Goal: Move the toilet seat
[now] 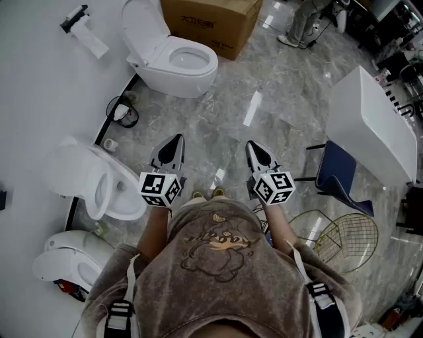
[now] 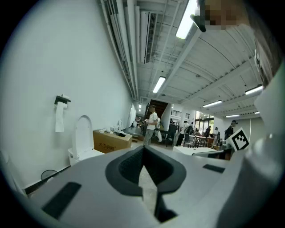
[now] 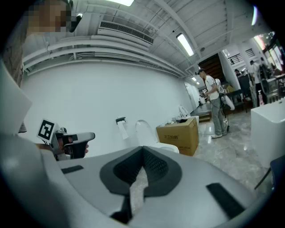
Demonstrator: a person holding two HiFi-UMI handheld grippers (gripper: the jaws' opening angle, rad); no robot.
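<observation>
- Left gripper (image 1: 176, 140), grey with a black-and-white marker cube, held out before the person's chest; jaws pressed together, nothing between them.
- Right gripper (image 1: 252, 145), same build, beside the left one and level with it; jaws likewise closed and empty.
- White oval toilet seat (image 1: 190, 46) well ahead of the left gripper, far from both sets of jaws. Seemingly down on the bowl of a white ceramic toilet (image 1: 165, 78) under a raised white lid (image 1: 142, 23), though the seam between seat and rim is too faint to confirm.
- Brown cardboard box (image 1: 211, 20) beyond that toilet, ahead of the gap between the grippers, cut off by the top edge of the head view.
- Second white toilet (image 1: 99, 185) near the left gripper, to its left.
- Third white toilet (image 1: 66, 261) behind and left, partly hidden by the person's shoulder.
- White paper roll on a black wall holder (image 1: 82, 30) far ahead and left of the left gripper.
- White rectangular tub (image 1: 373, 125) right of the right gripper, with a dark blue chair (image 1: 340, 175) partly hidden behind its edge.
- Standing bystander (image 1: 304, 23) far ahead and right of the right gripper, only the legs inside the head view.
- In both gripper views, lower half filled by the gripper's own grey body, hiding the floor just ahead.
</observation>
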